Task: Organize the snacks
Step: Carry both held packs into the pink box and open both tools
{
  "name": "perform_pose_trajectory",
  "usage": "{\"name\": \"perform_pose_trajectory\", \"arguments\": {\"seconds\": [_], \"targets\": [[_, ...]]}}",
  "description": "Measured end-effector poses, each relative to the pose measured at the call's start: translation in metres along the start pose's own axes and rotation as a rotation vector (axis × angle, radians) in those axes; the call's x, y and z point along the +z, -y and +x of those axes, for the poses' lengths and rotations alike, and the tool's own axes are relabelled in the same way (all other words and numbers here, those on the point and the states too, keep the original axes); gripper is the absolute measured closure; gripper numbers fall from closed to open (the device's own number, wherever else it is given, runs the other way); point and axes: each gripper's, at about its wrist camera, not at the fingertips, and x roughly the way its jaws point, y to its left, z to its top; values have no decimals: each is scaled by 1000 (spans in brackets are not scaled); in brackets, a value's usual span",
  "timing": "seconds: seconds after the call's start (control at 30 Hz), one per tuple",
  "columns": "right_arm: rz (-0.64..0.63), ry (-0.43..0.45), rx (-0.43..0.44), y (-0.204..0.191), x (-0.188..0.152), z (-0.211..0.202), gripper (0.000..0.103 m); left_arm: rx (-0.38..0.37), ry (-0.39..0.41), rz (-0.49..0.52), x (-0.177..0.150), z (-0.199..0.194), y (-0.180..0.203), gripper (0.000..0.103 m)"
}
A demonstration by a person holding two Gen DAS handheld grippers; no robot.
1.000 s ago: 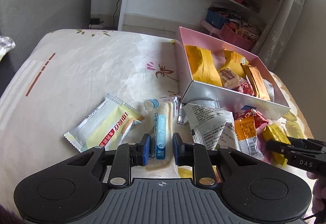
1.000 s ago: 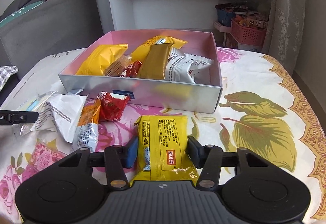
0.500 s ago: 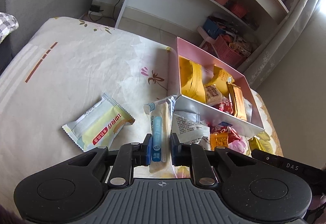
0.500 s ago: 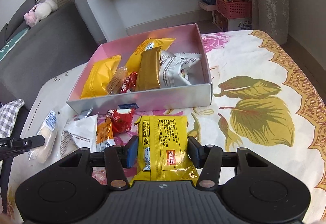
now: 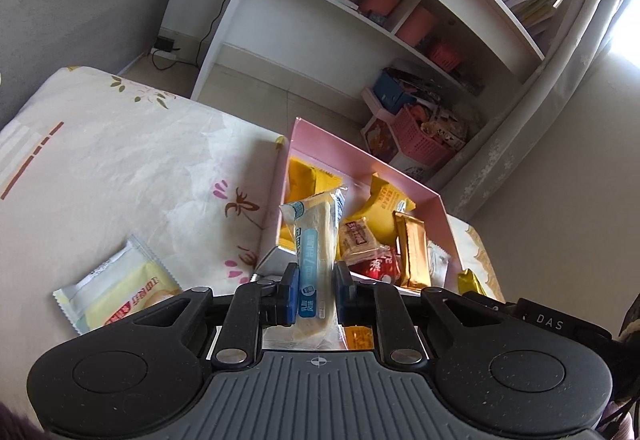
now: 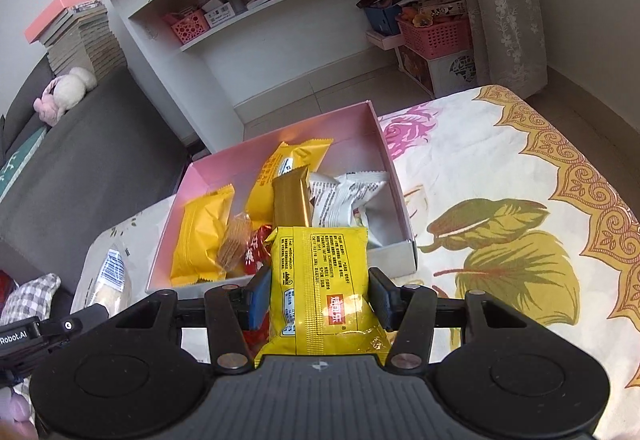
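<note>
Left wrist view: a long pale snack bar (image 5: 316, 260) with a blue label stands up between the blue pads of the left claw (image 5: 314, 290), which is clenched on it, narrow as it goes. A second ago that bar lay flat on the tablecloth with the pads just either side; now it hangs lifted in front of the pink box (image 5: 400, 176). One cream-and-yellow packet (image 5: 116, 290) lies on the cloth to the left, apart from everything else. Inside the box from this side: two yellow pouches, one gold bar (image 5: 410, 248), one small red-lettered biscuit pack and one red wrapper.

Right wrist view: the right claw (image 6: 318, 290) grips one flat yellow packet (image 6: 320, 280) across its width, jaws partly spread by it. Earlier this packet lay on the cloth in front of the box; now it is raised, its top edge overlapping the near wall of the box (image 6: 396, 252). Behind it lie two yellow pouches, the gold bar (image 6: 291, 198), a clear-wrapped brown biscuit, a red wrapper and white packets whose number I cannot tell. The flowered counter (image 6: 500, 240) spreads to the right. The left claw's tip with its bar shows at the lower left edge.
</note>
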Motion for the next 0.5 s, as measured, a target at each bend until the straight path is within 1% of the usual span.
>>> {"name": "perform_pose_trajectory", "arguments": {"seconds": [0.1,0.23,0.33,0.43,0.5], "targets": [[27,25,-2,-1,6,8,60,-19,4,-30,-2,10,9,88],[72,42,-1,-2,12,19,59,-35,19,-32,-4,23,24,88],[102,49,3,0,15,23,59,-44,17,-6,-5,30,35,88],[132,53,17,4,21,28,59,-19,17,55,-1,38,44,88],[134,63,25,4,28,32,59,-26,13,51,2,45,43,88]]}}
